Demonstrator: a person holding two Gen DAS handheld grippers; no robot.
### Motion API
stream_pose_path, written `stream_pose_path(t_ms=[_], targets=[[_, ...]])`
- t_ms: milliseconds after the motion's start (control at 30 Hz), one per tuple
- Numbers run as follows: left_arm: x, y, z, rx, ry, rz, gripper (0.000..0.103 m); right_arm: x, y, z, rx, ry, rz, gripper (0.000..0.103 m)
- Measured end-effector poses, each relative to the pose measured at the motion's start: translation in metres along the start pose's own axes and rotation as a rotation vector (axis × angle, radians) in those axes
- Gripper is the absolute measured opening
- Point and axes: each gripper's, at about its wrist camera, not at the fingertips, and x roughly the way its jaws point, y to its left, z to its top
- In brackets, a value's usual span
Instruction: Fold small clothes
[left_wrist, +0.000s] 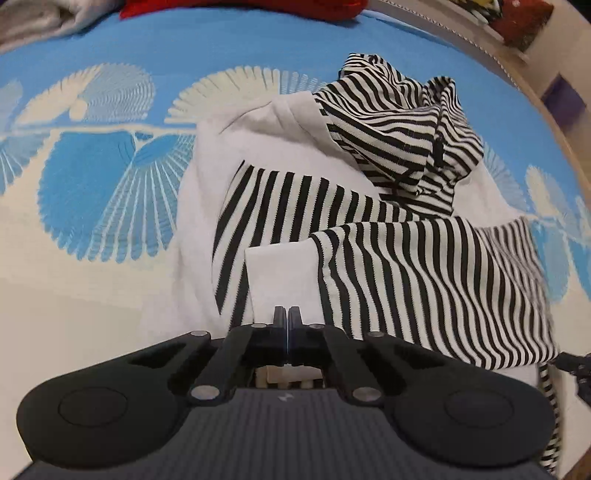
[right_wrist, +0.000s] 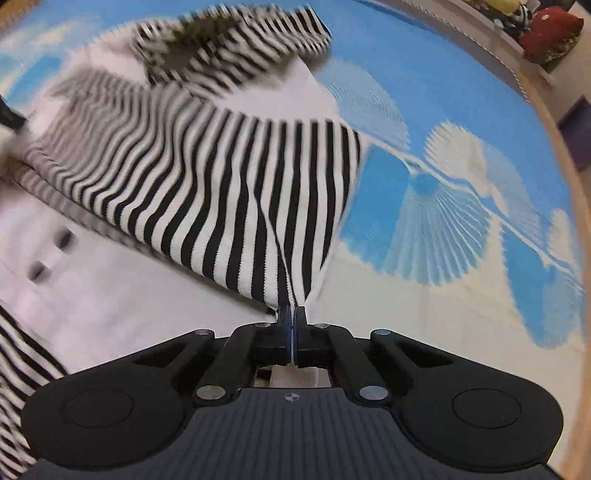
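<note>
Blue bedspread (left_wrist: 155, 48) with pale fan pattern covers the surface. Red cushion (left_wrist: 240, 9) at 12 o'clock, grey cloth (left_wrist: 40, 18) at 11. Wooden edge (right_wrist: 569, 155) at 2-3 o'clock.

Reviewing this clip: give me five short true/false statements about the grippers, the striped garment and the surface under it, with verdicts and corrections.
1. The right gripper is shut on a corner of the striped garment. True.
2. The left gripper has its jaws wide open. False: its jaws are closed together, pinching the white fabric at the garment's near edge.
3. The garment has red and white stripes. False: the stripes are black and white.
4. The garment lies on a blue and white patterned cloth. True.
5. The garment is neatly folded into a flat square. False: its far part is still bunched up.
</note>
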Motion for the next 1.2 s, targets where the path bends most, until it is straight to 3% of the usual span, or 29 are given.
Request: stream_pose_path(t_ms=[67, 200, 233, 333, 433, 500, 533, 600, 733, 900, 1033, 1100, 1200], targets=[[0.0, 0.003, 0.0, -0.013, -0.003, 0.026, 0.0, -0.007, -0.005, 0.001, 0.044, -0.019, 0.091, 0.002], [-0.002, 0.02, 0.003, -0.117, 0.006, -0.011, 0.003, -0.033, -0.012, 0.009, 0.111, -0.152, 0.168, 0.025], [0.001, 0.023, 0.003, -0.135, 0.018, -0.022, 0.008, -0.038, -0.016, 0.012, 0.145, -0.192, 0.184, 0.027], [0.016, 0.028, -0.002, -0.165, 0.092, -0.047, 0.036, -0.036, -0.027, 0.02, 0.266, -0.233, 0.188, 0.029], [0.024, 0.021, -0.007, -0.136, 0.104, -0.038, 0.033, -0.026, -0.033, 0.026, 0.382, -0.203, 0.166, 0.029], [0.022, 0.011, -0.008, -0.091, 0.091, -0.021, 0.006, -0.021, -0.036, 0.029, 0.438, -0.185, 0.151, 0.029], [0.018, 0.008, -0.008, -0.063, 0.07, -0.002, 0.002, -0.021, -0.037, 0.029, 0.462, -0.186, 0.142, 0.029], [0.0, 0.001, -0.006, -0.019, -0.003, 0.029, 0.002, -0.018, -0.038, 0.032, 0.5, -0.186, 0.128, 0.03], [-0.04, 0.006, -0.002, -0.099, -0.121, -0.004, 0.002, -0.009, -0.031, 0.034, 0.557, -0.158, 0.139, 0.038], [-0.017, 0.021, -0.002, -0.21, -0.013, 0.076, 0.002, 0.015, -0.019, 0.032, 0.672, -0.057, 0.191, 0.04], [-0.032, 0.019, 0.005, -0.158, -0.13, 0.163, 0.002, 0.026, -0.021, 0.03, 0.73, -0.014, 0.126, 0.041], [-0.032, 0.011, 0.006, -0.106, -0.139, 0.13, 0.003, 0.029, -0.024, 0.027, 0.762, -0.008, 0.128, 0.041], [-0.013, 0.004, 0.001, -0.086, -0.058, 0.05, 0.006, 0.031, -0.026, 0.024, 0.777, -0.002, 0.135, 0.041]])
